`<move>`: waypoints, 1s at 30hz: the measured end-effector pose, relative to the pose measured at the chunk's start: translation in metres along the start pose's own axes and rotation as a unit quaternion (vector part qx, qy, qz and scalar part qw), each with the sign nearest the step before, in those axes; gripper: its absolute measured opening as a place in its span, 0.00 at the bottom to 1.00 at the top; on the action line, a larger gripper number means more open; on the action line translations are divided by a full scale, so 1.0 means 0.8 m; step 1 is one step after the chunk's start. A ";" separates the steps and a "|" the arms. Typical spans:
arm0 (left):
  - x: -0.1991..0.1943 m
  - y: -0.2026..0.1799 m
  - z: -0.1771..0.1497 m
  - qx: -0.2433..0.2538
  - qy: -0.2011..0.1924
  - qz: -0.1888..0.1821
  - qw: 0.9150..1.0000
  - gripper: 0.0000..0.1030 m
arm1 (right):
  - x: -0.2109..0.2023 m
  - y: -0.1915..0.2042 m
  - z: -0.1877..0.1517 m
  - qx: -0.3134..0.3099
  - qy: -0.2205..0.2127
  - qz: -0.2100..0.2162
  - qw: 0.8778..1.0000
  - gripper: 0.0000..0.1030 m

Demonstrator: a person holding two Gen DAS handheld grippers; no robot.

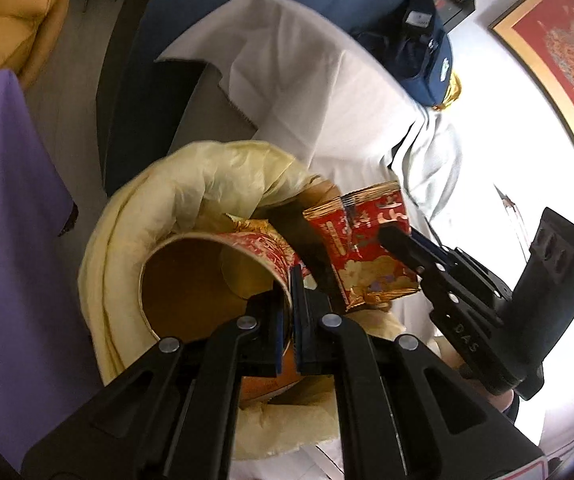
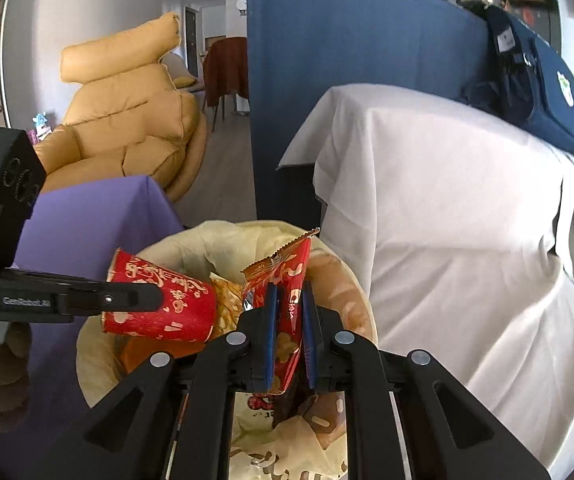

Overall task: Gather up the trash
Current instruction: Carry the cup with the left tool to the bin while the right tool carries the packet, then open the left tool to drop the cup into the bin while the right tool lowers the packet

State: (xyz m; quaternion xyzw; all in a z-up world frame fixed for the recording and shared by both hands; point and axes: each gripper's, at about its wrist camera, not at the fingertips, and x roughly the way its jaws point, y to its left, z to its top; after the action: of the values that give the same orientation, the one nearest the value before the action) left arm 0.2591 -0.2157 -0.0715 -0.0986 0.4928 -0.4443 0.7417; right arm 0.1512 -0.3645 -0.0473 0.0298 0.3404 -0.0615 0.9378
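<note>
A bin lined with a pale yellow bag [image 1: 191,184] [image 2: 223,240] stands on the floor below both grippers. My left gripper [image 1: 287,280] is shut on the rim of a red paper cup [image 1: 215,276] [image 2: 163,304], held on its side over the bin mouth. My right gripper [image 2: 289,292] is shut on a red snack wrapper [image 2: 287,280] [image 1: 367,248], upright above the bin. In the left wrist view the right gripper [image 1: 401,246] reaches in from the right with the wrapper. Other wrappers [image 2: 271,456] lie inside the bag.
A white-draped table [image 2: 447,220] [image 1: 307,80] stands right of the bin, with a navy bag [image 2: 535,92] on it. A purple-covered surface [image 1: 3,240] [image 2: 99,216] lies to the left. A blue partition [image 2: 347,40] and a tan armchair [image 2: 127,112] stand behind.
</note>
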 end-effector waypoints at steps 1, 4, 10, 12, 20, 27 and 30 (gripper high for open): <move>0.003 0.002 0.000 -0.004 0.002 -0.002 1.000 0.04 | 0.001 0.000 -0.002 0.003 0.002 0.002 1.000 0.12; 0.010 -0.004 0.001 -0.004 0.008 -0.005 1.000 0.08 | 0.002 0.000 -0.006 0.012 0.008 0.012 1.000 0.12; -0.014 -0.013 0.005 0.007 0.000 -0.012 1.000 0.38 | -0.003 0.010 -0.005 0.011 0.004 0.022 1.000 0.13; -0.028 -0.011 0.007 0.001 -0.010 -0.005 1.000 0.38 | -0.004 0.015 -0.003 0.011 0.002 0.028 1.000 0.13; -0.104 0.009 -0.009 -0.008 -0.059 0.047 0.997 0.40 | -0.007 0.050 0.009 0.016 -0.008 0.064 0.998 0.13; -0.179 0.052 -0.051 -0.038 -0.093 0.096 0.990 0.40 | 0.019 0.112 -0.005 -0.038 0.034 0.069 0.996 0.13; -0.209 0.068 -0.069 -0.044 -0.109 0.113 0.987 0.41 | 0.044 0.116 -0.025 -0.038 0.080 0.066 0.994 0.12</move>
State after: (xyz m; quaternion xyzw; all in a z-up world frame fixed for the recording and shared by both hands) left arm 0.2242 -0.0414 -0.0228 -0.1230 0.4364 -0.3223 0.8310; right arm 0.1780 -0.2743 -0.0839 0.0216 0.4133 0.0163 0.9102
